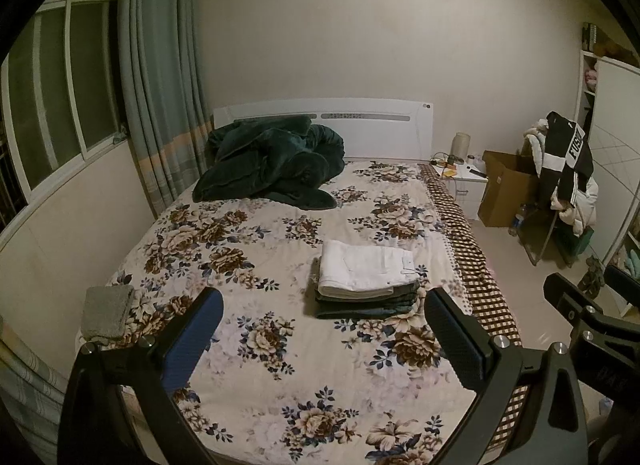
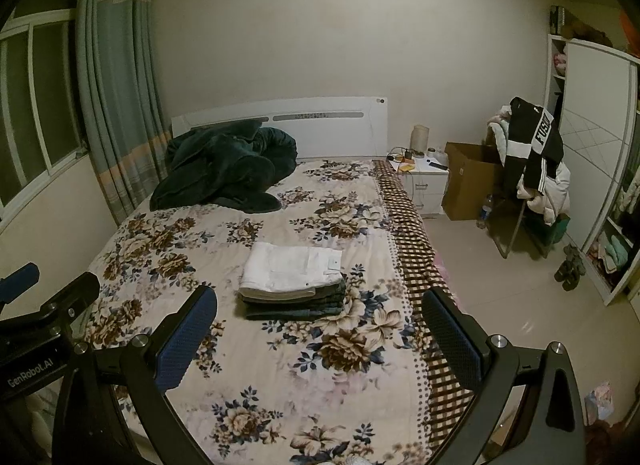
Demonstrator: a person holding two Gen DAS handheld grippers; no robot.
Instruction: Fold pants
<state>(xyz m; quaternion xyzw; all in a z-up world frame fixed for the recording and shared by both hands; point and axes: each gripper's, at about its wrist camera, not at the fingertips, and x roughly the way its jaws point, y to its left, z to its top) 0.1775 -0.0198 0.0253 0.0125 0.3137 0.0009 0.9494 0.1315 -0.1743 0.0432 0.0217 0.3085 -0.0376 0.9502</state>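
A neat stack of folded pants [image 1: 366,283] [image 2: 294,283] rests on the floral bedspread [image 1: 272,345] [image 2: 280,365], right of the bed's middle; the top pair is white, darker pairs lie beneath. My left gripper [image 1: 324,315] hovers open above the near part of the bed, short of the stack, nothing between its blue-padded fingers [image 1: 192,341]. My right gripper [image 2: 320,315] is likewise open and empty, held back from the stack. Each gripper shows at the edge of the other's view: the right gripper [image 1: 580,305], the left gripper [image 2: 48,297].
A dark green blanket [image 1: 272,163] [image 2: 224,169] is heaped by the white headboard. A grey folded cloth [image 1: 108,309] sits at the bed's left edge. Right of the bed stand a nightstand [image 2: 426,181], cardboard box [image 2: 468,181], clothes-draped chair [image 2: 528,169] and wardrobe [image 2: 596,153].
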